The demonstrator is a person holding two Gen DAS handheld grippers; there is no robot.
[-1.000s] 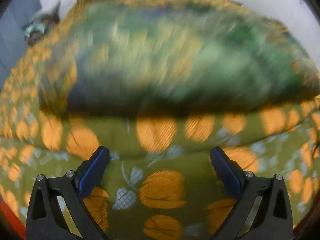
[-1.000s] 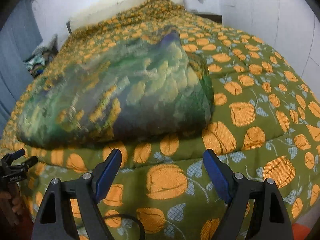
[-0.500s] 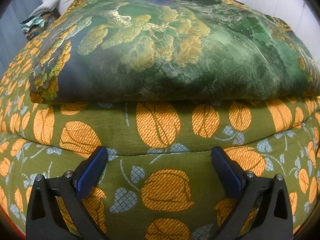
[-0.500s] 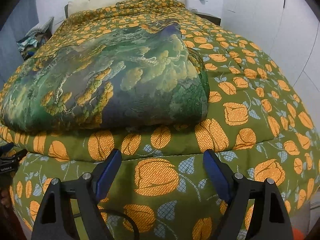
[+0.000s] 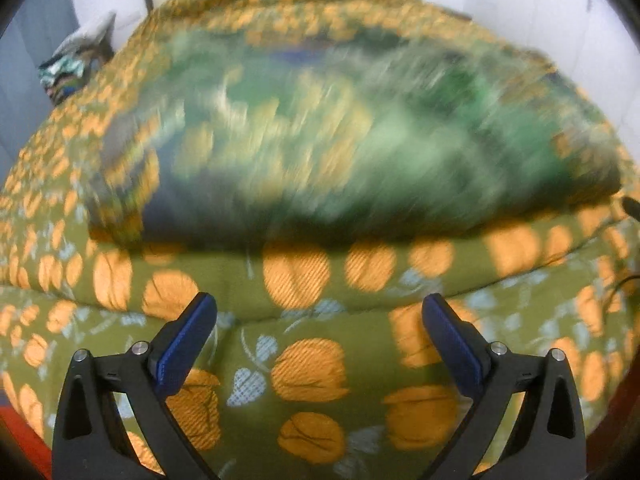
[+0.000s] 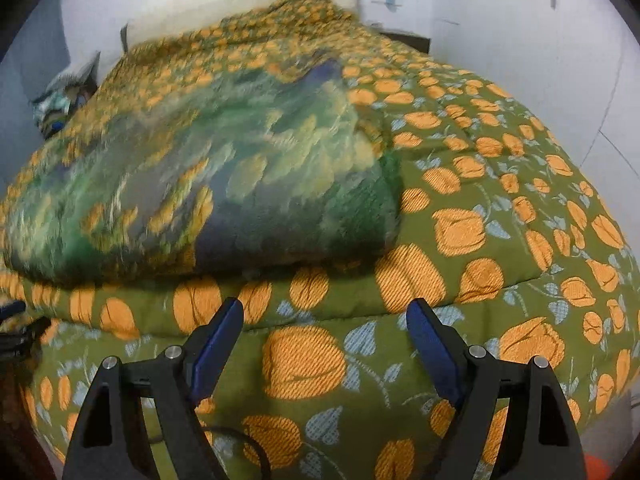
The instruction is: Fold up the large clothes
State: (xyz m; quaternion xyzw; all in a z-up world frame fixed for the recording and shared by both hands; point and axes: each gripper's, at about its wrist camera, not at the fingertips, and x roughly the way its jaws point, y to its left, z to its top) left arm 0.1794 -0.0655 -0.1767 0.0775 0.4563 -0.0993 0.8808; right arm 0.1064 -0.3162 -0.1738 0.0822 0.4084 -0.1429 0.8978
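Left wrist view: left gripper [image 5: 319,320] released and empty above the olive, orange-flowered quilt [image 5: 312,364], the folded green patterned garment [image 5: 352,160] blurred beyond; right wrist view: right gripper [image 6: 325,326] likewise released, garment soft, limp, probably light, best pinched at its near folded edge.

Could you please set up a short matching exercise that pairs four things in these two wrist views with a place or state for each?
Things:
1. folded green garment
2. floral quilt
3. cream pillow
4. right gripper

Places or states:
A. at the far end of the bed, against the wall
B. open, nothing between its fingers
C. lying on top of the quilt
D. olive with orange flowers, covering the bed

Pairs: 1-C, 2-D, 3-A, 4-B
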